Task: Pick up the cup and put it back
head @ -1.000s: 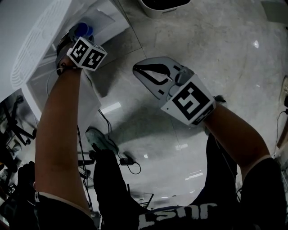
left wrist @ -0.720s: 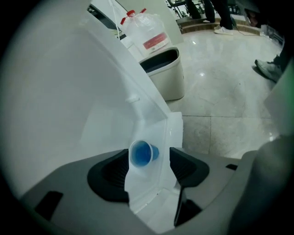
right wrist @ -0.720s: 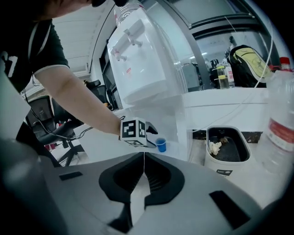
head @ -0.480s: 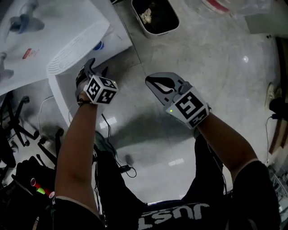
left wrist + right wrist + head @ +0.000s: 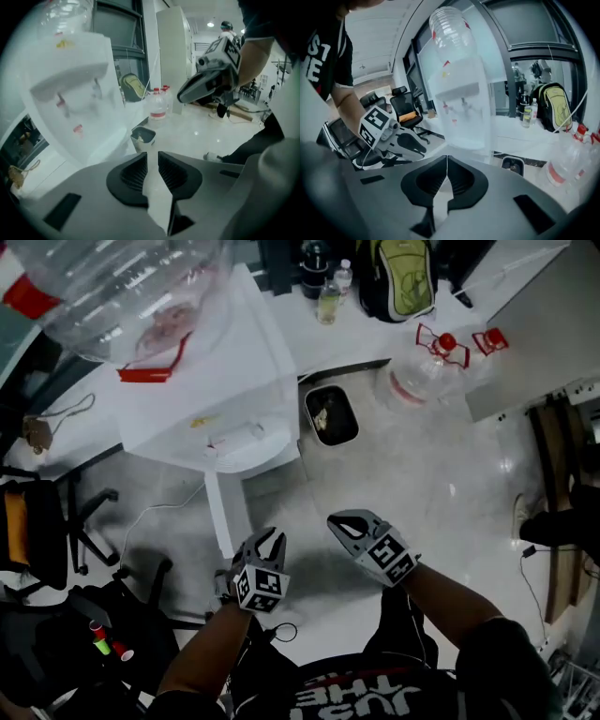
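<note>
Left gripper (image 5: 152,157): jaws had just been closing, with a narrow gap between them and nothing in it. Right gripper (image 5: 446,161): jaws clenched together, empty. Both were above the floor (image 5: 422,474), short of the water dispenser (image 5: 230,371). No view showed the cup.

1 water dispenser (image 5: 234,371) carries 1 upturned bottle (image 5: 122,287). To its right in the head view are 1 bin (image 5: 308,413), 2 red-capped jugs (image 5: 417,381) and 1 backpack (image 5: 398,277). In front of it are 2 grippers: left gripper (image 5: 272,536), right gripper (image 5: 332,519).
</note>
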`<state>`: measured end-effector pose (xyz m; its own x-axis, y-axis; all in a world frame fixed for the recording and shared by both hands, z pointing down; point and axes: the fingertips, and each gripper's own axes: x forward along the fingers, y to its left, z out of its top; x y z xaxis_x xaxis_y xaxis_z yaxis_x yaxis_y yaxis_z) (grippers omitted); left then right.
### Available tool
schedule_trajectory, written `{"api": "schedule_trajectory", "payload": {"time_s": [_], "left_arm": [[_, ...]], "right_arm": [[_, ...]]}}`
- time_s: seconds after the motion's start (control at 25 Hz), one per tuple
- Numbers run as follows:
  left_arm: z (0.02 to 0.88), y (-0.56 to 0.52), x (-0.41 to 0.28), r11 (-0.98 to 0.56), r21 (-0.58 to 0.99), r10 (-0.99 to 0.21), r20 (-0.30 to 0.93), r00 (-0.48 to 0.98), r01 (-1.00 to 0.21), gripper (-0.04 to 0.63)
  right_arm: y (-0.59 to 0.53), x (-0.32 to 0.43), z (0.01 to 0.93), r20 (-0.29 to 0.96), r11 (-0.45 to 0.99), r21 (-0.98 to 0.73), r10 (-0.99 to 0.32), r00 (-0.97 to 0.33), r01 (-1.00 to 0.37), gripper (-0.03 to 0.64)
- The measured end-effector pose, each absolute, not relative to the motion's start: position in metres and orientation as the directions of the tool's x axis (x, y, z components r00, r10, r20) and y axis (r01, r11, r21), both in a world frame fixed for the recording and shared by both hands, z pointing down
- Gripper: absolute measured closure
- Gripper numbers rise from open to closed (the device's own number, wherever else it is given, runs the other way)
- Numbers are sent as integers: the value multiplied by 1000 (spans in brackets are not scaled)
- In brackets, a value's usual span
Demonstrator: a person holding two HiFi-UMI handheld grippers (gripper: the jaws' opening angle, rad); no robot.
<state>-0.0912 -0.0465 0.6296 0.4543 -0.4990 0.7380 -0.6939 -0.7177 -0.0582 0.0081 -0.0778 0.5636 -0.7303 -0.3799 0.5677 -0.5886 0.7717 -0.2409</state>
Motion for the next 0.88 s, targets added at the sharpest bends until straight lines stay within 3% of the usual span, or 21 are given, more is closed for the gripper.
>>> {"api": "schedule_trajectory", "payload": {"time_s": [0.28, 0.52, 0.88], "left_arm": [[404, -44, -121, -624, 36, -652, 526, 546, -780, 586], [233, -34, -165, -572, 136, -757, 293, 584, -809, 588], [54, -39, -208, -530, 126, -845, 7, 535, -839, 588]], "right_arm": [[-77, -15, 375, 492, 795, -218, -411, -767, -566, 583], [-68, -40, 228, 397, 835, -154, -438, -807, -529, 583], [-85, -52, 68, 220, 860, -59, -484, -847, -507, 584]]}}
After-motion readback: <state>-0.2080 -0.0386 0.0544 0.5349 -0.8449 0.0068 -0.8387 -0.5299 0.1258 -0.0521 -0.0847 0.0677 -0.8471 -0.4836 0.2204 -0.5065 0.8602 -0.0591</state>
